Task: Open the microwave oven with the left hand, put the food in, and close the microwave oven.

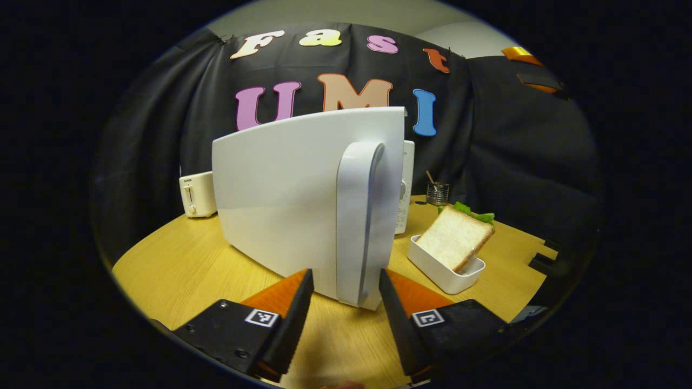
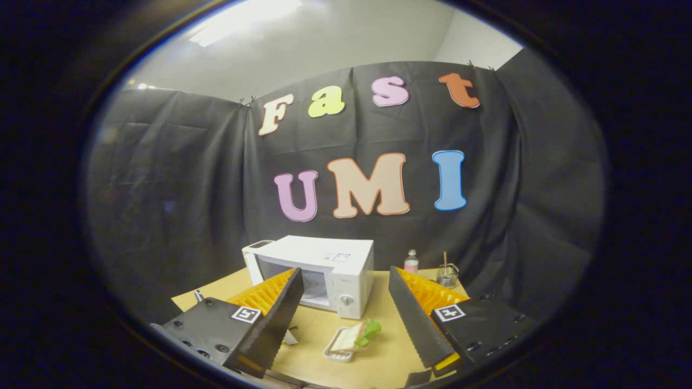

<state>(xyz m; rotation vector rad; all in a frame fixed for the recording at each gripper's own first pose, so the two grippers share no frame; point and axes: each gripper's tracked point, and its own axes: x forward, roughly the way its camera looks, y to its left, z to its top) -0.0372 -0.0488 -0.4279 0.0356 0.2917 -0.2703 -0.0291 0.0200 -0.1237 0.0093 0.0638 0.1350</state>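
Left claw (image 1: 346, 302) sits low centre in my left gripper view, fingers spread wide, one on each side of the door handle (image 1: 358, 221) and neither pressing on it that I can see. That handle runs up the edge of the microwave door (image 1: 275, 200), which is swung open toward me and fills the middle of the frame. Behind its right edge I catch a strip of the microwave (image 1: 405, 189) body. To the right, on the table (image 1: 178, 265), the sandwich (image 1: 454, 237) leans tilted in a white tray (image 1: 443, 273), lettuce poking out the top. Further back at right stands a small glass (image 1: 437, 193) with a stick in it. At middle left, past the door, a toaster (image 1: 197, 194) stands on the table's far edge.

Right claw (image 2: 343, 308) shows at the bottom of my right gripper view, also spread wide, holding nothing, raised above the table. Between its fingers, lower centre, I see the sandwich in its tray, near the front of the microwave. The microwave stands centre, door open to the left. Right of it stand a small bottle (image 2: 411, 262) and the glass.
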